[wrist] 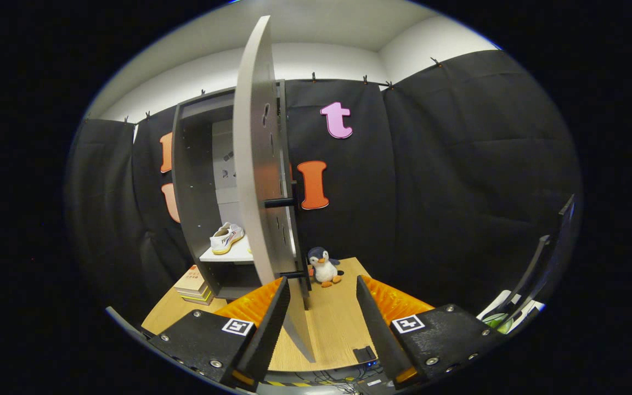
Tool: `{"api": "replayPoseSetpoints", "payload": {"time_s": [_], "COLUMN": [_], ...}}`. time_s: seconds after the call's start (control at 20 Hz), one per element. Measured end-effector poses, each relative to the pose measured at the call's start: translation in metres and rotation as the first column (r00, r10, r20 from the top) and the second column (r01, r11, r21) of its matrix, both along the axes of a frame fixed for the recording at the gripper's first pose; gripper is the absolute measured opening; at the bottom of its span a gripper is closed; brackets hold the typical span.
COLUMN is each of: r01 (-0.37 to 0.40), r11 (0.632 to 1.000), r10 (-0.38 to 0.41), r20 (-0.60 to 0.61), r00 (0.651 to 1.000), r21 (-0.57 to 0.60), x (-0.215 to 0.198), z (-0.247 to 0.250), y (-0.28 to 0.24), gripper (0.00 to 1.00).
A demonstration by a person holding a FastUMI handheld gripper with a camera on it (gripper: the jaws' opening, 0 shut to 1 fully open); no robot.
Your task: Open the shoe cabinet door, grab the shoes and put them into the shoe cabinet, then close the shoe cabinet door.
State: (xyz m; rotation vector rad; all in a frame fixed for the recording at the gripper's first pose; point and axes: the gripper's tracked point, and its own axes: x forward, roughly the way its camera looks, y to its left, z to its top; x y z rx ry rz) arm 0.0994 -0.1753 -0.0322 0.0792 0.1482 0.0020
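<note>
The jaws stand spread, pinching nothing, and the free edge of the open cabinet door rises between them, close against the left one. Beyond the door, the shoe cabinet stands on the worktop, with a white shoe already on its shelf. I judge that closing remains. The risk: with the door edge-on and the jaws wide, a push may glance off, or swing the panel hard enough to jolt the cabinet. A toy penguin sits just ahead of the jaws and some books lie left of the cabinet. The shoe's side marking is too small to read.
</note>
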Motion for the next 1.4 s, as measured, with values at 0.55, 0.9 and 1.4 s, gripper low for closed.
{"api": "replayPoseSetpoints", "payload": {"time_s": [0.55, 0.9, 1.4], "r01": [-0.150, -0.280, -0.406], "r11": [0.989, 0.960, 0.913], "r10": [0.150, 0.280, 0.407], "r20": [0.011, 0.008, -0.010], "r00": [0.989, 0.960, 0.913], "r21": [-0.003, 0.004, 0.043], "x": [0.028, 0.031, 0.052], "z": [-0.020, -0.020, -0.020], "y": [0.034, 0.094, 0.165], "gripper": [0.77, 0.76, 0.77]}}
